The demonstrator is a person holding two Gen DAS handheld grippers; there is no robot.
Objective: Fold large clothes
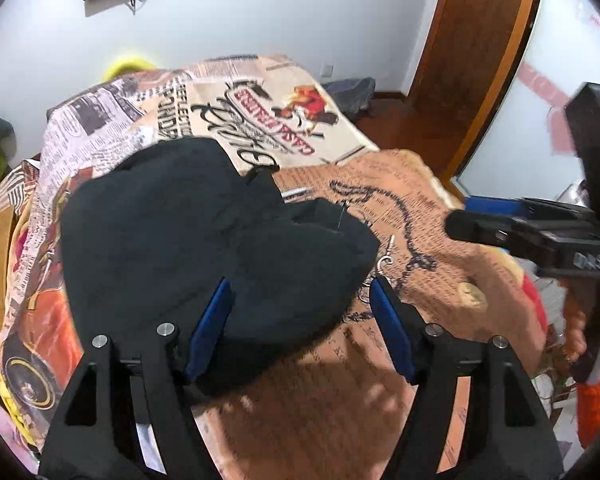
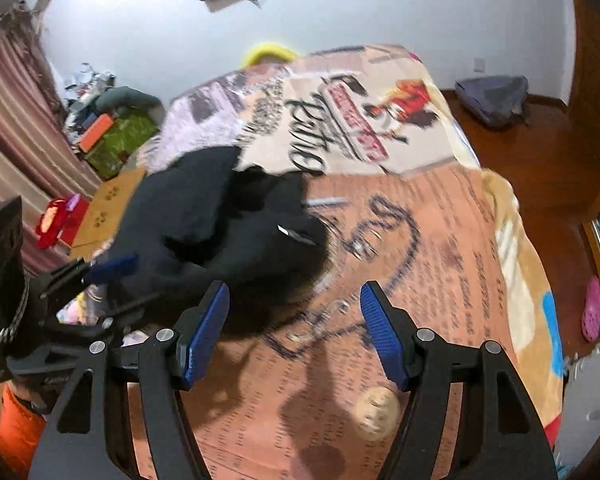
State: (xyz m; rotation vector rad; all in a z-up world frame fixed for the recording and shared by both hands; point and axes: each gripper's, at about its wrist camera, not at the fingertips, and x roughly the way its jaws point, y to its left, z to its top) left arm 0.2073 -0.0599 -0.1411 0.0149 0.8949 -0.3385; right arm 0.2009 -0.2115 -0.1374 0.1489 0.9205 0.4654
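A bed (image 2: 440,240) fills both views, covered by a blanket (image 1: 260,120) printed like old newspaper, orange-brown nearest the cameras and cream farther off. On its near-left part lies the black garment (image 1: 188,248), a soft, thick, crumpled heap with rounded lobes, no clear sleeve or hem to be picked out, and a small metal zip pull (image 1: 384,254) lying on the blanket just beside its right edge. The left gripper (image 1: 300,320) hangs over the near edge of the heap with its fingers wide apart; the left blue pad touches or overlaps the cloth, yet nothing is clamped. The right gripper (image 2: 294,330) hovers over the bare blanket beside the garment, its fingers likewise spread and empty. The step in hand looks like the very start of folding: the cloth is still bunched, so no fold is made yet. The next move probably calls for finding two edges or corners, pinching one in each gripper, and drawing the heap out flat before any fold. Both views are smeared by motion blur, so finer seams cannot be read.
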